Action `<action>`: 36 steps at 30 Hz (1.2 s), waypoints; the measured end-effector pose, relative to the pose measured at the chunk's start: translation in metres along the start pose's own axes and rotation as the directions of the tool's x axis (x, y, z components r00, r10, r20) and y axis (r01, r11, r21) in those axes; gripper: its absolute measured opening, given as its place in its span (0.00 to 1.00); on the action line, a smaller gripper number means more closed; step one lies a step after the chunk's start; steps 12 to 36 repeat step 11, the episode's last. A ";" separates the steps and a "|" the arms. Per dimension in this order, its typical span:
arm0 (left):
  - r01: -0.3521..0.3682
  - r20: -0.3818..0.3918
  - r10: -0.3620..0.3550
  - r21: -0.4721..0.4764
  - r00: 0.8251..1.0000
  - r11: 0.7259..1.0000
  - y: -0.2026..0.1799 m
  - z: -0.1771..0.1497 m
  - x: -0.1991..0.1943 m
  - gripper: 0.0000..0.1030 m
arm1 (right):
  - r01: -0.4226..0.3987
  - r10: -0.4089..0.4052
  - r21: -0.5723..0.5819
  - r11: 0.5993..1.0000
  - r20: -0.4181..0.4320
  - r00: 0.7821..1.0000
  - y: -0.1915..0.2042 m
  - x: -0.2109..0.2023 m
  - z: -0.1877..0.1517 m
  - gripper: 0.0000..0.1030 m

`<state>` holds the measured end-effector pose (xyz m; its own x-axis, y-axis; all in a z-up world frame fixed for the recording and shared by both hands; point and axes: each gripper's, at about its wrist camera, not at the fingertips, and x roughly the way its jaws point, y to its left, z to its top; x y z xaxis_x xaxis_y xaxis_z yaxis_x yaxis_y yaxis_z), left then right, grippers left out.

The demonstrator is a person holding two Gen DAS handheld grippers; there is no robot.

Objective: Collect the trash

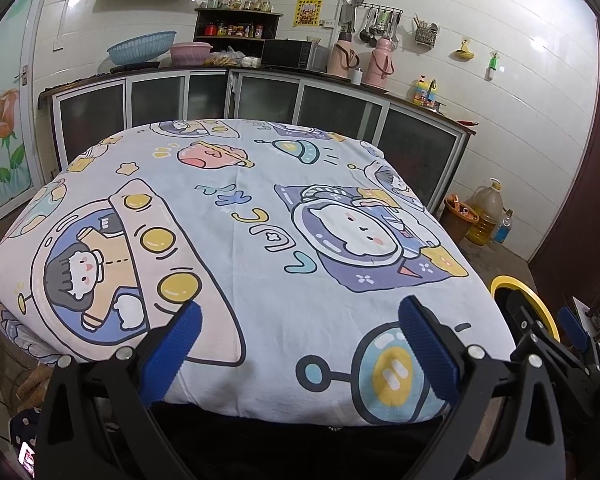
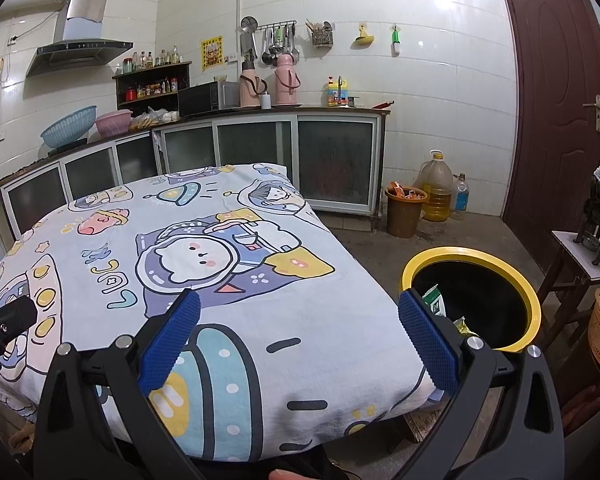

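Ahead of the left gripper (image 1: 300, 344), jaws spread and empty, the cartoon-printed cloth-covered table (image 1: 260, 248) carries no trash. Right gripper (image 2: 300, 340) gapes empty too; just off its right finger, the yellow-rimmed black bin (image 2: 529, 300) holds light, crinkly wrappers (image 2: 436, 300), best pinched by an edge.

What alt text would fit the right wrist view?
The open right gripper hovers over a table covered with a cartoon astronaut cloth. Beside the table stands a yellow-rimmed black bin holding wrappers; kitchen cabinets line the wall.
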<state>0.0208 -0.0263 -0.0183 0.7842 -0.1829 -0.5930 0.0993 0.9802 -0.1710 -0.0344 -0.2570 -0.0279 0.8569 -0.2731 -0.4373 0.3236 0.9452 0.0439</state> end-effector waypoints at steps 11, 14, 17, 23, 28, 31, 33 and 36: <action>-0.001 -0.003 0.001 0.003 1.000 1.000 -0.001 0.000 0.000 0.92 | -0.001 0.001 0.001 1.000 -0.002 1.000 0.000 0.000 0.000 0.92; -0.001 -0.003 0.001 0.003 1.000 1.000 -0.001 0.000 0.000 0.92 | -0.001 0.001 0.001 1.000 -0.002 1.000 0.000 0.000 0.000 0.92; -0.001 -0.003 0.001 0.003 1.000 1.000 -0.001 0.000 0.000 0.92 | -0.001 0.001 0.001 1.000 -0.002 1.000 0.000 0.000 0.000 0.92; -0.001 -0.003 0.001 0.003 1.000 1.000 -0.001 0.000 0.000 0.92 | -0.001 0.001 0.001 1.000 -0.002 1.000 0.000 0.000 0.000 0.92; -0.001 -0.003 0.001 0.003 1.000 1.000 -0.001 0.000 0.000 0.92 | -0.001 0.001 0.001 1.000 -0.002 1.000 0.000 0.000 0.000 0.92; -0.001 -0.003 0.001 0.003 1.000 1.000 -0.001 0.000 0.000 0.92 | -0.001 0.001 0.001 1.000 -0.002 1.000 0.000 0.000 0.000 0.92; -0.001 -0.003 0.001 0.003 1.000 1.000 -0.001 0.000 0.000 0.92 | -0.001 0.001 0.001 1.000 -0.002 1.000 0.000 0.000 0.000 0.92; -0.001 -0.003 0.001 0.003 1.000 1.000 -0.001 0.000 0.000 0.92 | -0.001 0.001 0.001 1.000 -0.002 1.000 0.000 0.000 0.000 0.92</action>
